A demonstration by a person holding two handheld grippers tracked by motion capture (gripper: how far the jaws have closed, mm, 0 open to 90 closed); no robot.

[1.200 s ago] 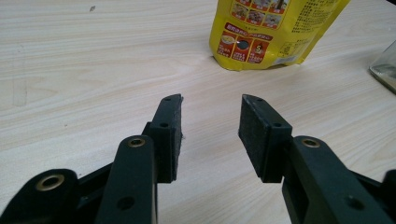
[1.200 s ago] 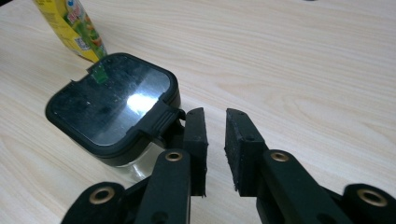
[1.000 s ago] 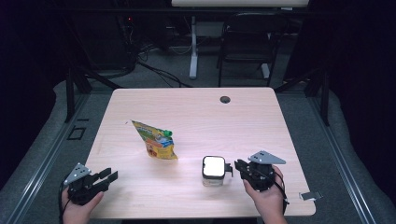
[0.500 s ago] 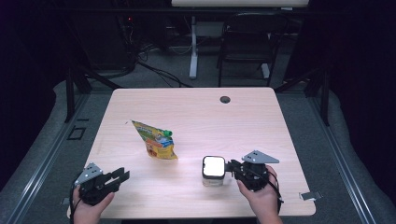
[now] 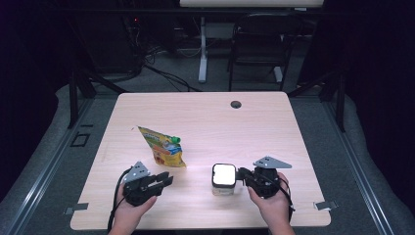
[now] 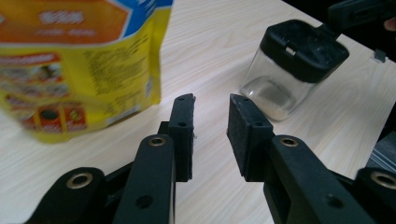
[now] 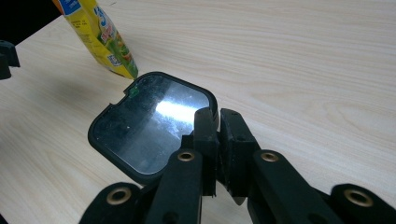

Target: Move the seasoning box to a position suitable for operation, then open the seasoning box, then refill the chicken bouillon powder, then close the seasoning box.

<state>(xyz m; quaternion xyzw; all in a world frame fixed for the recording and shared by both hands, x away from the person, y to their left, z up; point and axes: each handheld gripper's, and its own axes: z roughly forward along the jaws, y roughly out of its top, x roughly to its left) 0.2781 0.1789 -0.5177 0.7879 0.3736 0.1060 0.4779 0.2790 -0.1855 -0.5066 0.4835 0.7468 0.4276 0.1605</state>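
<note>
A yellow snack pouch (image 5: pixel 164 149) lies left of the table's middle. A clear jar (image 5: pixel 223 178) with a black lid (image 7: pixel 149 126) stands near the front edge. My right gripper (image 5: pixel 241 174) reaches the jar from the right. Its jaws (image 7: pixel 217 114) have just been closing and now pinch the lid's near edge. My left gripper (image 5: pixel 166 180) hovers just below the pouch (image 6: pixel 70 70), pointing toward the jar (image 6: pixel 280 88). Its jaws (image 6: pixel 210 100) have just been closing but keep a narrow gap with nothing between them.
The wooden table (image 5: pixel 235 132) has a small dark grommet hole (image 5: pixel 236 104) near its far edge. Beyond it stand a black chair (image 5: pixel 257 44) and desk legs with cables on the floor.
My left gripper has moved right and forward from the front left corner to just below the pouch, its jaws narrowing. The right hand has stayed at the jar.
</note>
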